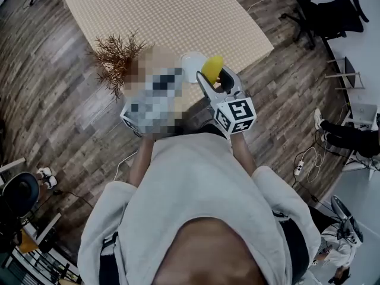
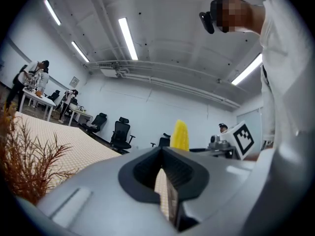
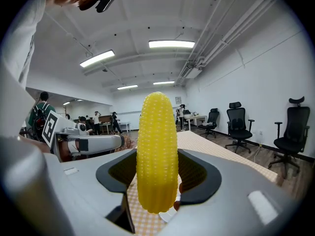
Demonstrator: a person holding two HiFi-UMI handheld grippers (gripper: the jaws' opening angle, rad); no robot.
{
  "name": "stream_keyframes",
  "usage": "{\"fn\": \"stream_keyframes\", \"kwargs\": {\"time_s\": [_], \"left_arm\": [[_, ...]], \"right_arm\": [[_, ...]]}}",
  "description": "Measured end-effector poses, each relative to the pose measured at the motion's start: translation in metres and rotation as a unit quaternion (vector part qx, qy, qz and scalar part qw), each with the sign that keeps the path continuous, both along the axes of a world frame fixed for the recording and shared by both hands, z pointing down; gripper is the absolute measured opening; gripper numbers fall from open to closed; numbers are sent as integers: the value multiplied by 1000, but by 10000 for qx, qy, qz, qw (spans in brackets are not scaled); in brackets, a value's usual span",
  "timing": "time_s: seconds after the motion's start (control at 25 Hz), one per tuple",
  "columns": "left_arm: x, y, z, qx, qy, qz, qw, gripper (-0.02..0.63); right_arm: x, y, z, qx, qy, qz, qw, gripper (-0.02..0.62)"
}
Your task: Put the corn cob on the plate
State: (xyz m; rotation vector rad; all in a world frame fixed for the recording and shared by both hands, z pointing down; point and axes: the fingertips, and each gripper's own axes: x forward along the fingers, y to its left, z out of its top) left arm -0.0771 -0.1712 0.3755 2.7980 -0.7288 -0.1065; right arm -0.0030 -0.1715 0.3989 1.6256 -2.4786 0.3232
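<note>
A yellow corn cob (image 3: 157, 146) stands upright between the jaws of my right gripper (image 3: 157, 181), which is shut on its lower half. In the head view the corn cob (image 1: 211, 67) and right gripper (image 1: 218, 79) hang at the table's near edge, right beside a small white plate (image 1: 191, 61). A white bit of the plate (image 3: 167, 216) shows just under the cob. My left gripper (image 2: 165, 178) has its jaws nearly together with nothing between them; the head view hides most of it under a mosaic patch. From the left gripper view, the corn cob (image 2: 179, 135) rises at the right.
A table (image 1: 166, 10) with a checked cloth holds a dried brown plant (image 1: 116, 55) at its near left corner. Black office chairs (image 1: 323, 10) stand at the right on the wood floor. People and desks are far off in the room.
</note>
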Motion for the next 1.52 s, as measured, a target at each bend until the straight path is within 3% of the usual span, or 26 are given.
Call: {"fn": "stream_keyframes", "kwargs": {"time_s": [0.36,0.88,1.2,1.52], "left_arm": [[26,-8,8,-111,-134,-56,9998,9],[77,-22,1,-25,-344,-757,9965,9],[73,-24,7,-16,-529,-871,9948,9],[58,-25,30,-339,-550,-910,9938,9]], "right_arm": [[26,-9,5,-39,-134,-97,9999,250],[89,-25,5,49,-392,-547,9977,250],[83,-28,14,-42,-428,-695,9967,250],[71,-25,39,-396,-415,-726,9957,250]]}}
